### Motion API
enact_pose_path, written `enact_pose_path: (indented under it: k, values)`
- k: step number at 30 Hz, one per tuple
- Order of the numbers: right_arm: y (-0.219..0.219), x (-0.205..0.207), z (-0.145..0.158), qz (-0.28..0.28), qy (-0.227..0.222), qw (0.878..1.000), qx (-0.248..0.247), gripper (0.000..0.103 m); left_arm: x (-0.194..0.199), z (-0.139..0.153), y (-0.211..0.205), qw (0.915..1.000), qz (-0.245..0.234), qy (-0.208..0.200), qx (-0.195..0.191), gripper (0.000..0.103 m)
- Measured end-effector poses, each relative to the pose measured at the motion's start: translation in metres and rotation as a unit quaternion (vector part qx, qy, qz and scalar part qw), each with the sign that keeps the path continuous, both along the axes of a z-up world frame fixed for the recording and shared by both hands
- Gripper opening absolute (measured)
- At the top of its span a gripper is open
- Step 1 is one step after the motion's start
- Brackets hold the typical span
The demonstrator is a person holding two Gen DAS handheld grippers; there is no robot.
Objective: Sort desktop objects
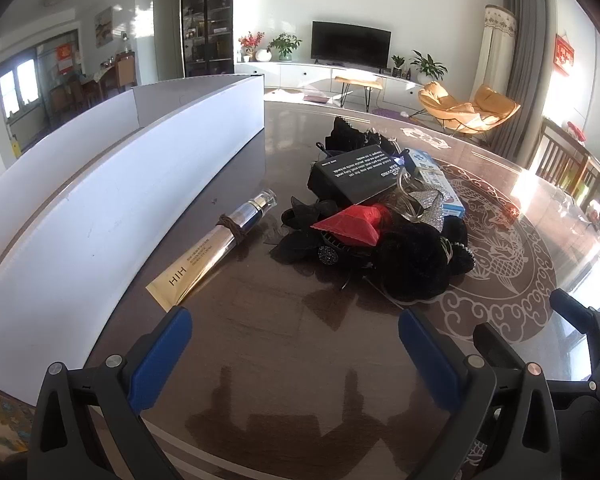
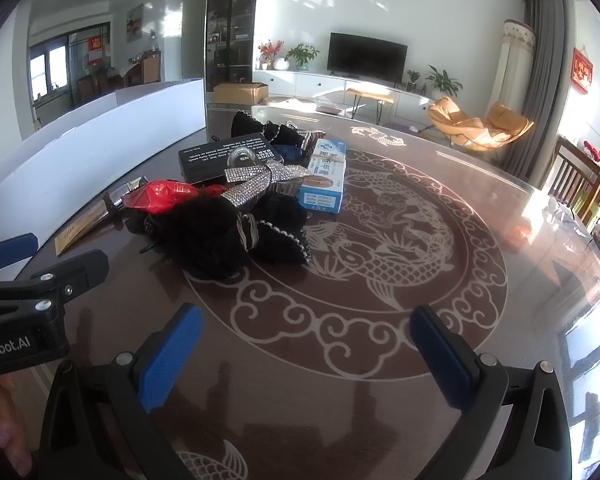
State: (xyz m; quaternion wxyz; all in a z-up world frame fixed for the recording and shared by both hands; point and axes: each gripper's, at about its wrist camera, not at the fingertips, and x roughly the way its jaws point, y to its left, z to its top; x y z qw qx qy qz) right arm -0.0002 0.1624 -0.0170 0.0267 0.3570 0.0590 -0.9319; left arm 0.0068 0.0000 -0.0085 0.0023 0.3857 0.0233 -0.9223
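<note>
We note the white box [image 1: 112, 200] at left, the gold tube [image 1: 216, 250] beside it, then the heaped accessories [image 1: 380, 232] mid-bench [image 1: 280, 352]. Left tongs [image 1: 296, 338] and right tongs [image 2: 306, 338] both stand apart, holding nothing.

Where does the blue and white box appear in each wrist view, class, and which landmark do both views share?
Left wrist: blue and white box right of centre, at the pile's far right edge.
Right wrist: box just above centre, right of the pile.
Shared landmark: black box with white print beside it.
</note>
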Motion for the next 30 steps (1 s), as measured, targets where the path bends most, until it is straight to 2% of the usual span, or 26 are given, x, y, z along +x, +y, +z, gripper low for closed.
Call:
enact_pose_path:
  k: [30]
  values:
    - [0.0,-0.004,-0.003,-0.002,-0.011,1.0,0.001,0.103,-0.009,-0.014,-0.006,0.9993,0.014,-0.034,0.008,0.103]
